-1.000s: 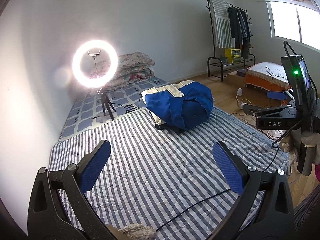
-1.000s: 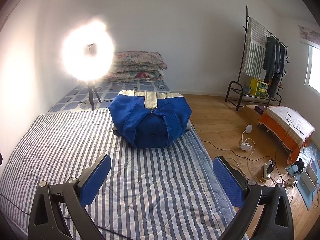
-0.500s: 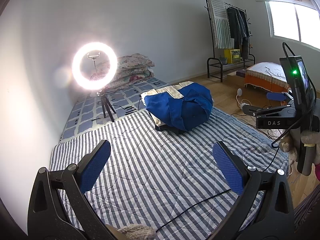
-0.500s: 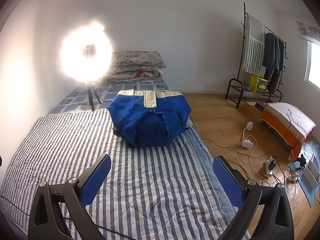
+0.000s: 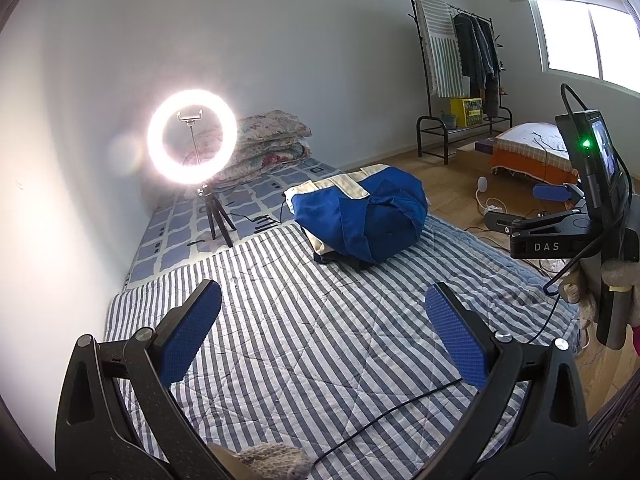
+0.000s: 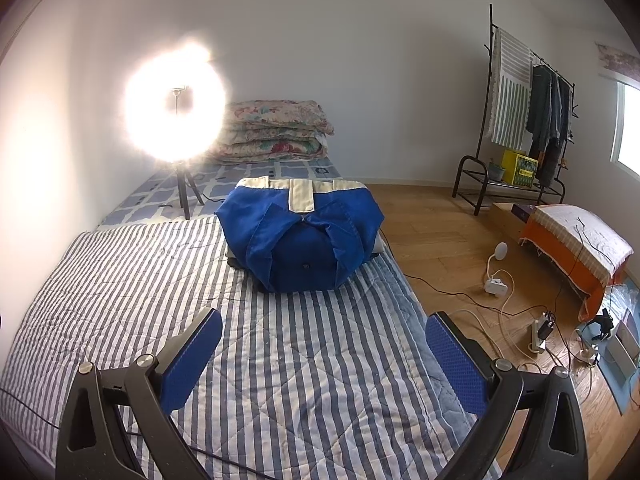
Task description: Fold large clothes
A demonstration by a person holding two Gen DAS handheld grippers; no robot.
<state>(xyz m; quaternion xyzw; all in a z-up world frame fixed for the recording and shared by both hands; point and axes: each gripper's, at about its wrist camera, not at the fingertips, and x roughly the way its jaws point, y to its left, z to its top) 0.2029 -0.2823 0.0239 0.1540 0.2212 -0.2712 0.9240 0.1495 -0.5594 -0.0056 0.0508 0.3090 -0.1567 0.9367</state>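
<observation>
Both tools (image 5: 323, 330) (image 6: 324, 354) hover wide-jawed above the striped quilt (image 6: 280, 340).

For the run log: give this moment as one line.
left gripper: open, empty | right gripper: open, empty | blue garment: bundled on striped quilt, untouched

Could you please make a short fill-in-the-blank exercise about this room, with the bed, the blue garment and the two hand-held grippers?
1. The blue garment lies on a quilt with a ____ pattern.
2. The jaws of the left hand-held gripper and the right hand-held gripper are both ____.
3. The ring light stands on a small ____.
4. The folded floral blankets are stacked against the ____.

Missing words: striped; open; tripod; wall
</observation>
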